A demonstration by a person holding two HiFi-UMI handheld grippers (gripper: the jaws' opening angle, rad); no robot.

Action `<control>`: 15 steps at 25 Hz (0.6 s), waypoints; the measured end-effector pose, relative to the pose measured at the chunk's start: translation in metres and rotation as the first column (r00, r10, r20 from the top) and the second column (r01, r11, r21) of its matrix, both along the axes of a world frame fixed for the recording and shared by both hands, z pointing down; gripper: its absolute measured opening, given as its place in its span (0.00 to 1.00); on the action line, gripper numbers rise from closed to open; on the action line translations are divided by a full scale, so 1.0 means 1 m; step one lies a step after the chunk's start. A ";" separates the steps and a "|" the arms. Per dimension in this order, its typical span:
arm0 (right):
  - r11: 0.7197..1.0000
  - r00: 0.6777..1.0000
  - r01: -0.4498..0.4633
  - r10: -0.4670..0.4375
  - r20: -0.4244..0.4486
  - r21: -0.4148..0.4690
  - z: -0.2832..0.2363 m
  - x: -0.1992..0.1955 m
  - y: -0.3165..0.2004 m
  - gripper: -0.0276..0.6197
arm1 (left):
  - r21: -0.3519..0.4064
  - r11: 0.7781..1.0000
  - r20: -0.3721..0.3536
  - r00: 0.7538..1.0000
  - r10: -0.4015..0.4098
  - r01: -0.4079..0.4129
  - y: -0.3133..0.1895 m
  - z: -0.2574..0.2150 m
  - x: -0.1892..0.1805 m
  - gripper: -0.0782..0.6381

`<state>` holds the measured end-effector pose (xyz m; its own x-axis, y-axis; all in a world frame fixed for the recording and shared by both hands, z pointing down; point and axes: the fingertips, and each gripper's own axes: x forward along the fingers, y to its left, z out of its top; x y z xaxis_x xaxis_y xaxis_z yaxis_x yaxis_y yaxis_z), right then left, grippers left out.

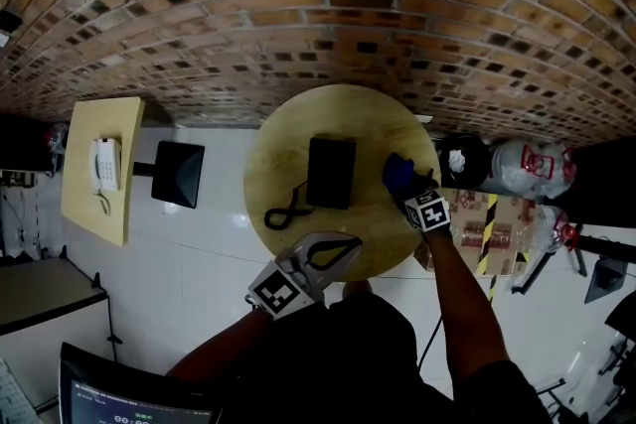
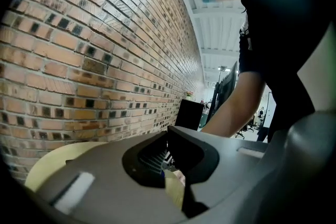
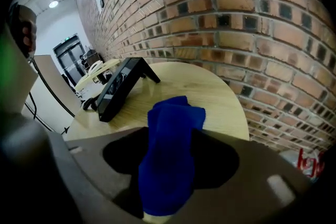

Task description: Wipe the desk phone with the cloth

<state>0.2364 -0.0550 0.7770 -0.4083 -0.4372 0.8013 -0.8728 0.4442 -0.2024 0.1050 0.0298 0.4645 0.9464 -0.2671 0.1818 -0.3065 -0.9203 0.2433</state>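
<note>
My right gripper (image 1: 401,184) is released, the blue cloth (image 3: 170,160) loose between its jaws on the table (image 1: 288,134) beside the desk phone (image 1: 331,172); my left gripper (image 1: 348,247) is clenched.

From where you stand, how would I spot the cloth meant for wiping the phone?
Find the round wooden table by the brick wall, with a black desk phone at its middle. Just right of the phone is a bunched cloth, the only bright blue thing there; its neighbours, phone and cord, are black.

brick wall (image 1: 298,5) | white tiled floor (image 1: 189,263) | round wooden table (image 1: 383,119) | square yellow side table (image 1: 94,129)
</note>
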 end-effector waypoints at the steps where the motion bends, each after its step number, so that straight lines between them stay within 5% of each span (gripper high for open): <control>1: 1.000 1.000 -0.003 0.003 0.003 -0.016 0.006 0.002 -0.001 0.42 | -0.001 1.000 0.001 1.000 -0.005 0.005 -0.001 0.001 -0.001 0.10; 8: 0.998 1.000 0.012 -0.012 -0.006 -0.057 0.022 0.004 0.000 0.39 | -0.032 0.999 0.013 0.999 -0.036 0.037 0.000 0.008 -0.007 0.10; 12: 0.996 1.000 0.029 -0.028 0.011 -0.090 0.017 -0.003 0.003 0.21 | -0.020 0.999 0.013 0.999 -0.035 0.036 0.003 0.006 -0.009 0.10; 15: 0.996 0.998 0.046 -0.044 0.037 -0.076 0.009 -0.010 0.001 0.18 | -0.022 0.998 0.003 0.999 -0.051 0.051 0.003 0.003 -0.014 0.10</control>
<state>0.2264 -0.0544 0.7861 -0.4551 -0.3554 0.8165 -0.8439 0.4647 -0.2681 0.0913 0.0333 0.4673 0.9310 -0.3112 0.1907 -0.3538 -0.8978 0.2620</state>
